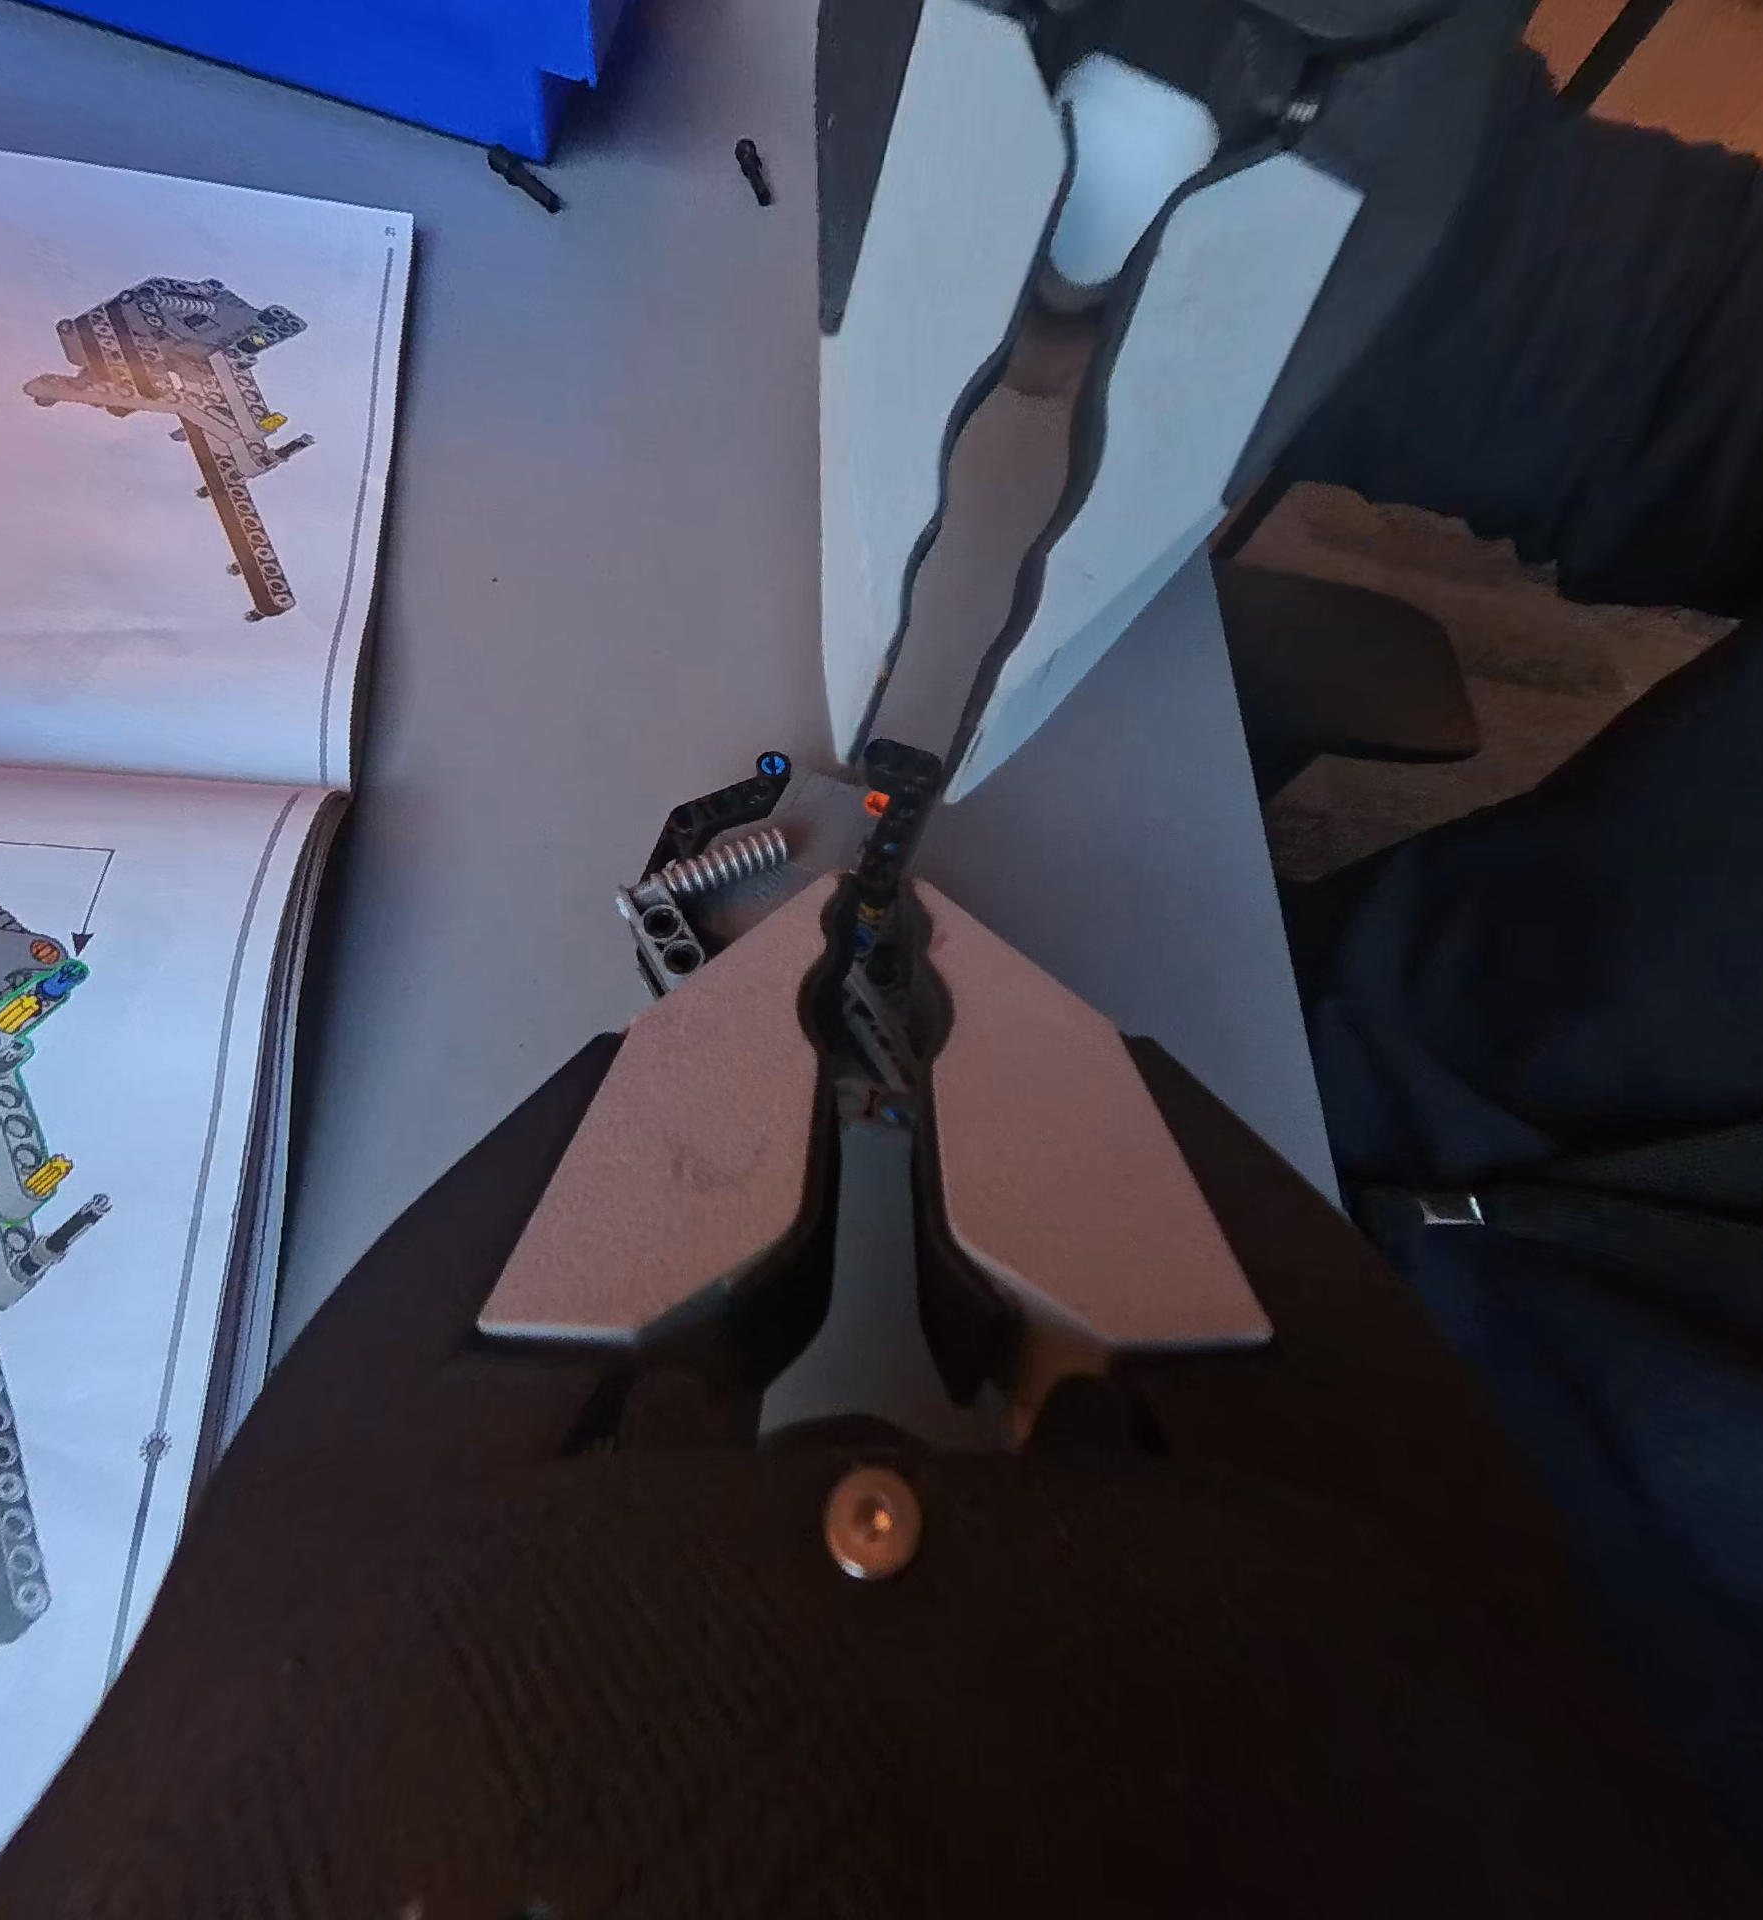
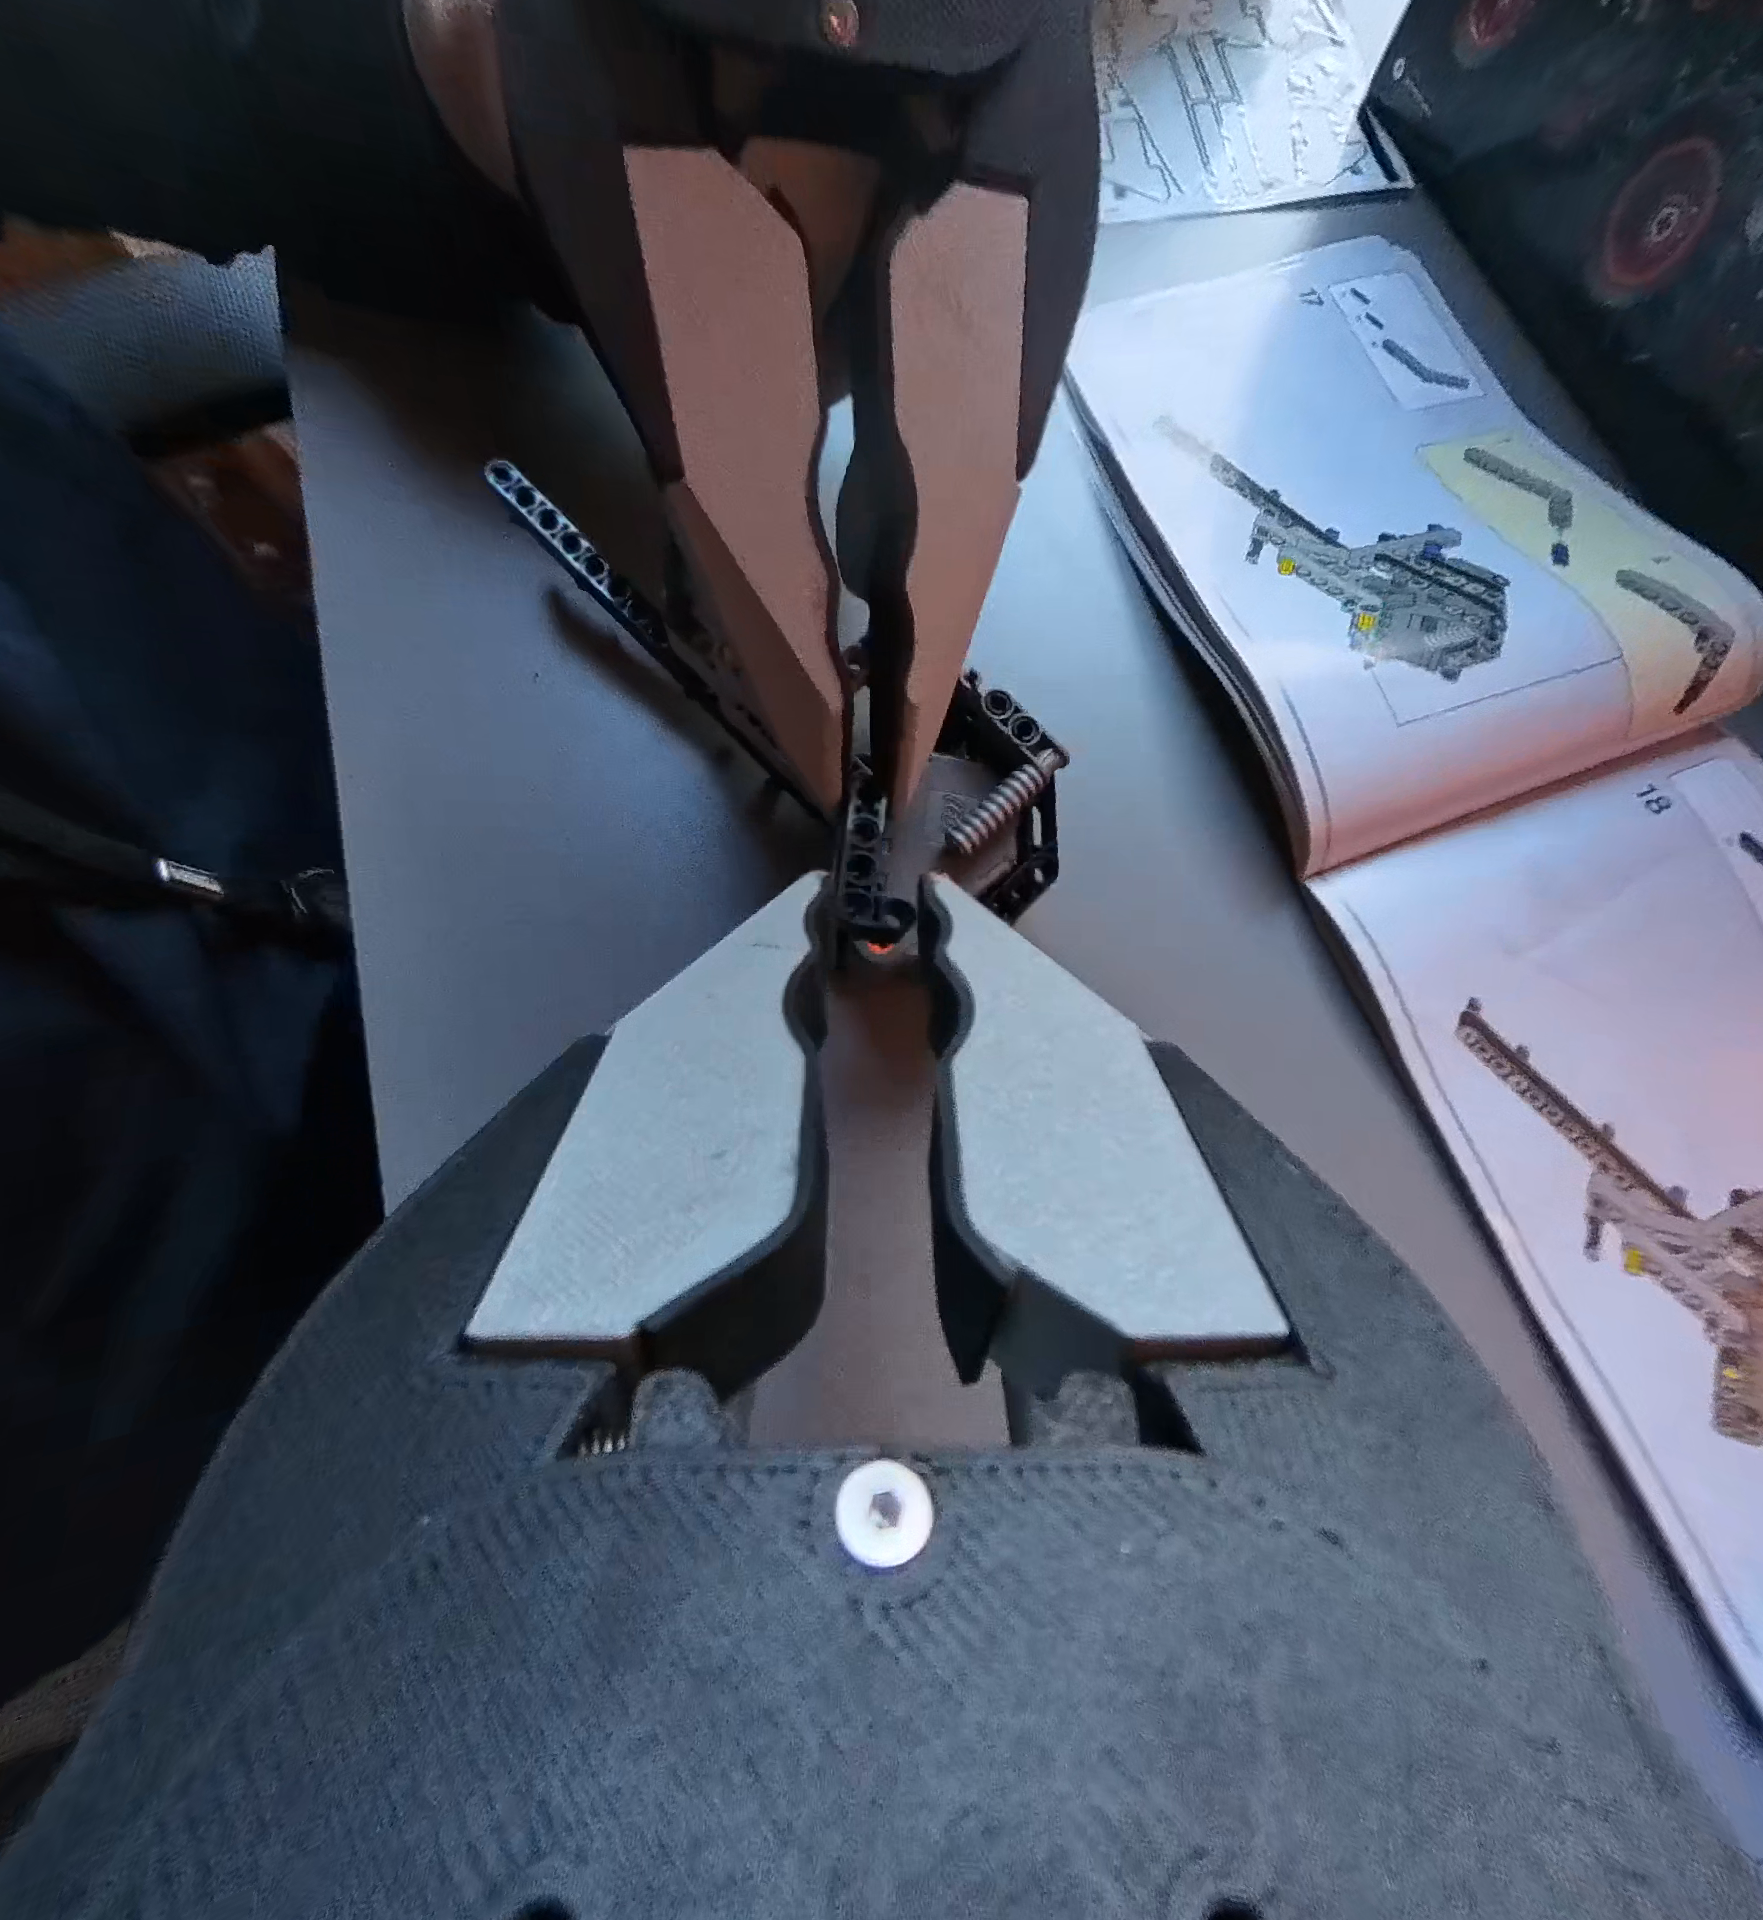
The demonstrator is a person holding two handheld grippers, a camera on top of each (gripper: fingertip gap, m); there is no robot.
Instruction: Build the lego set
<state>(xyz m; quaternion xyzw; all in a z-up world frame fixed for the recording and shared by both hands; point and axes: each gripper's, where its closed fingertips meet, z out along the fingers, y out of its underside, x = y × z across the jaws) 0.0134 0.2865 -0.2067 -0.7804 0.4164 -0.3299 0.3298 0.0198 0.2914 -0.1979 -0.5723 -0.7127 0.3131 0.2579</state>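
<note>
A partly built lego assembly (image 1: 679, 925) of grey and black beams with a silver spring (image 1: 742, 857) is held above the grey table (image 1: 565, 540). My left gripper (image 1: 872, 894), with tan fingers, is shut on the assembly's grey frame. My right gripper (image 2: 872, 899), with pale grey fingers, is shut on the end of a short black beam (image 2: 864, 862) with an orange pin, which stands on the assembly. The two grippers meet tip to tip. The right gripper (image 1: 908, 764) comes down from the top of the left wrist view. The left gripper (image 2: 872, 774) comes down from the top of the right wrist view. A long black beam (image 2: 565, 540) sticks out behind it.
An open instruction booklet (image 1: 129, 520) lies on the table and also shows in the right wrist view (image 2: 1479, 623). Two loose black pins (image 1: 524, 179) (image 1: 755, 171) lie near a blue box (image 1: 389, 62). A dark printed box (image 2: 1635, 208) stands beyond the booklet. The table edge (image 1: 1261, 831) and a person's dark clothing are close by. Only a small space, under 4 cm, lies between the two pairs of fingers.
</note>
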